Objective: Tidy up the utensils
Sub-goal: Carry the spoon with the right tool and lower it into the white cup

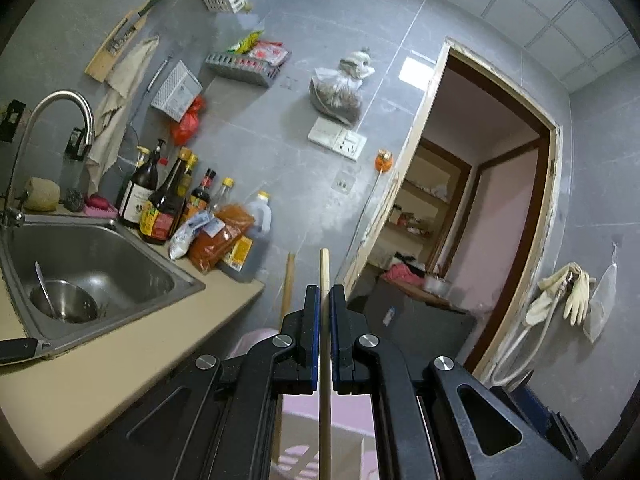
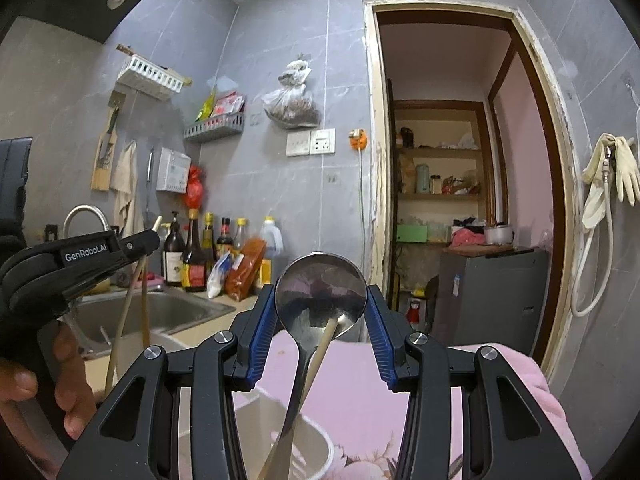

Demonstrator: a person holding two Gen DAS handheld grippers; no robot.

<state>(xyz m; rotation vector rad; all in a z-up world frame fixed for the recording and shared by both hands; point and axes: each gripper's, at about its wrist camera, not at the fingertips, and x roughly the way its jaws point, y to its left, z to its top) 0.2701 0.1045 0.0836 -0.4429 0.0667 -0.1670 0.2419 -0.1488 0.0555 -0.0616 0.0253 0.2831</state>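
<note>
My left gripper [image 1: 325,292] is shut on a pale wooden chopstick [image 1: 324,268] that stands upright between its pads; a second chopstick [image 1: 287,288] shows just left of it. From the right wrist view the left gripper [image 2: 150,242] is at the left with both chopsticks [image 2: 138,296] hanging below it over the sink. My right gripper [image 2: 321,300] is open, its blue pads on either side of a steel spoon [image 2: 320,292]. The spoon and another chopstick [image 2: 322,348] stand in a white holder cup [image 2: 320,440] below.
A steel sink [image 1: 96,256] with a bowl and spoon [image 1: 60,300] lies left, with sauce bottles [image 1: 168,200] behind it on the beige counter [image 1: 120,360]. A pink surface [image 2: 360,384] lies under the cup. An open doorway [image 2: 452,168] is on the right.
</note>
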